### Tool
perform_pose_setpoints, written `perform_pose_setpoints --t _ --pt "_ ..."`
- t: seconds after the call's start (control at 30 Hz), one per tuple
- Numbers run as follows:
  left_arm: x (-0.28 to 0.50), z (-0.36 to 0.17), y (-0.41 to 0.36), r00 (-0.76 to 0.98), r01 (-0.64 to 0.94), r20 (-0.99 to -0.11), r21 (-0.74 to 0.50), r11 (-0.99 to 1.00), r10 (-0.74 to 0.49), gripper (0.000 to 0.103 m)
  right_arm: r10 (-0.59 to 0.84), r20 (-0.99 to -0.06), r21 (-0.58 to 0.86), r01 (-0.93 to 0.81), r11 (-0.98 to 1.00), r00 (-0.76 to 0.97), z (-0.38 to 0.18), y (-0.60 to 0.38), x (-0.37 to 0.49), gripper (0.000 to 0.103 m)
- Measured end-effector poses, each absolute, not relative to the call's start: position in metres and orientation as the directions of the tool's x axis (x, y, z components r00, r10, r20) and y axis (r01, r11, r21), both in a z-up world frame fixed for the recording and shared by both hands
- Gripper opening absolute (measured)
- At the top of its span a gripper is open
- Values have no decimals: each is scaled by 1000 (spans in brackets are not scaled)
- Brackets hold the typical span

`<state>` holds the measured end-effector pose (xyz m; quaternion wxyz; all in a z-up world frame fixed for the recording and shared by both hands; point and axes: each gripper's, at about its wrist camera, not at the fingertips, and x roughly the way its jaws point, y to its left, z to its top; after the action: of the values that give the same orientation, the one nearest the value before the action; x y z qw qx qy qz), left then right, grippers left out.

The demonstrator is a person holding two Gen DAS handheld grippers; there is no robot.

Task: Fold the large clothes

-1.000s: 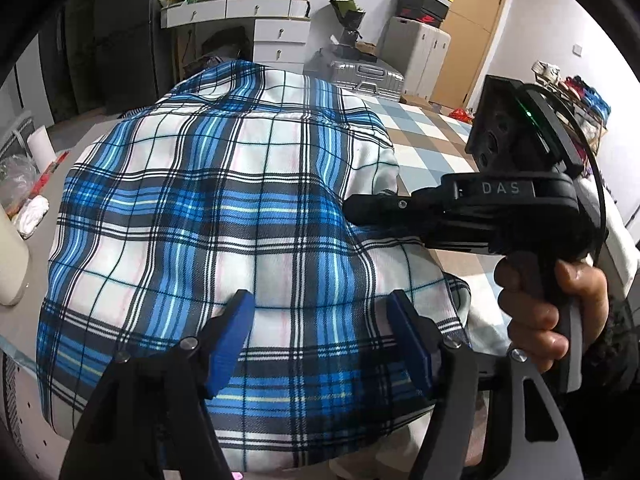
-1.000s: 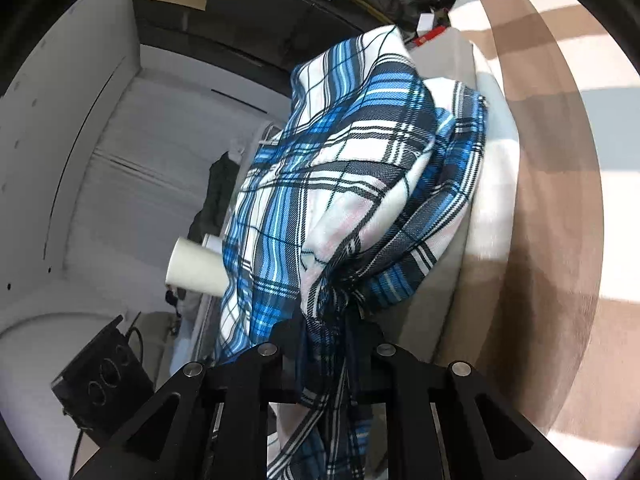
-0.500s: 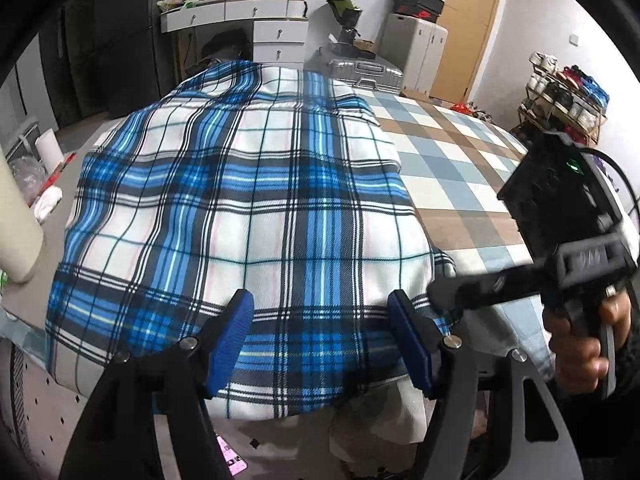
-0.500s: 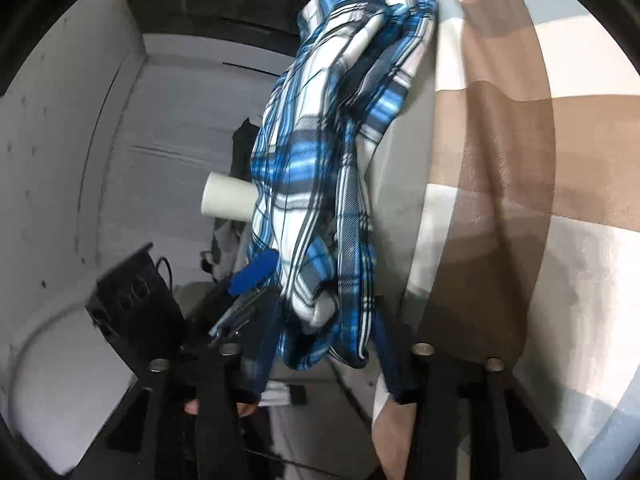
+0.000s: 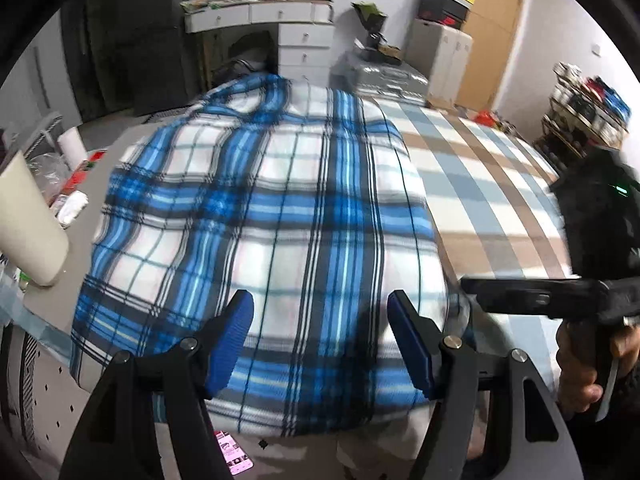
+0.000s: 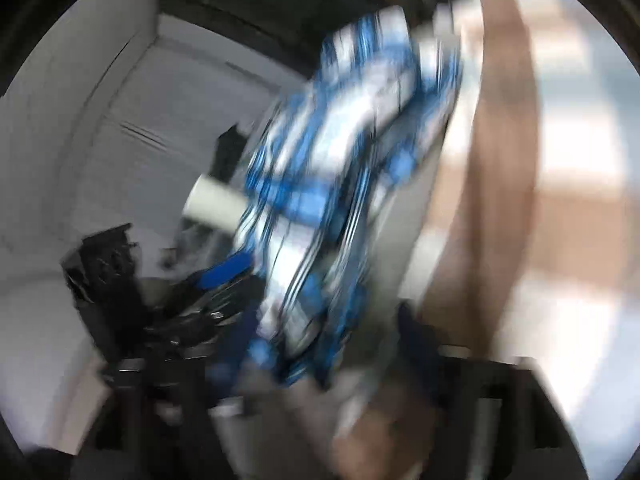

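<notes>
I'm hovering the left gripper, jaws apart, empty, over the blue-and-white plaid shirt lying mid-frame on the checked bed cover; right gripper jaws have just been opening, releasing the fold so it settles.

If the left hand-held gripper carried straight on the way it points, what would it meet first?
Most likely the blue plaid shirt lying on the bed, directly ahead of the open left hand-held gripper; depth is hard to judge.

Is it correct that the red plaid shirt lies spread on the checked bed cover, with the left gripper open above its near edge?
Not quite: the plaid shirt is blue and white, not red, as the left wrist view shows. The rest holds: it lies spread on the checked bed cover, and the left gripper is open above its near edge.
</notes>
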<state>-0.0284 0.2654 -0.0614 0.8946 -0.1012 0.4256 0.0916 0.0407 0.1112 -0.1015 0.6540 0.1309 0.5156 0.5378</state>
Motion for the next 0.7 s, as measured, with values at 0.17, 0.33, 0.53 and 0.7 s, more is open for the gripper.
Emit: perform_pose_setpoints --t 0.17,0.33,0.53,0.7 --pt "-21 -58 242 618 -357 -747 13 934 246 70 751 -648 451 -732 510 124 -72 98 48 100" --pt "-37 -47 225 667 -446 -673 -19 895 319 98 796 -579 412 -778 474 178 -48 83 48 103" --pt "-42 -51 211 648 -435 -700 -15 900 301 102 809 -557 409 -786 464 187 -34 87 38 103" --pt "-42 -49 209 646 -424 -705 -11 905 294 102 822 -544 414 -798 438 169 -32 87 27 103"
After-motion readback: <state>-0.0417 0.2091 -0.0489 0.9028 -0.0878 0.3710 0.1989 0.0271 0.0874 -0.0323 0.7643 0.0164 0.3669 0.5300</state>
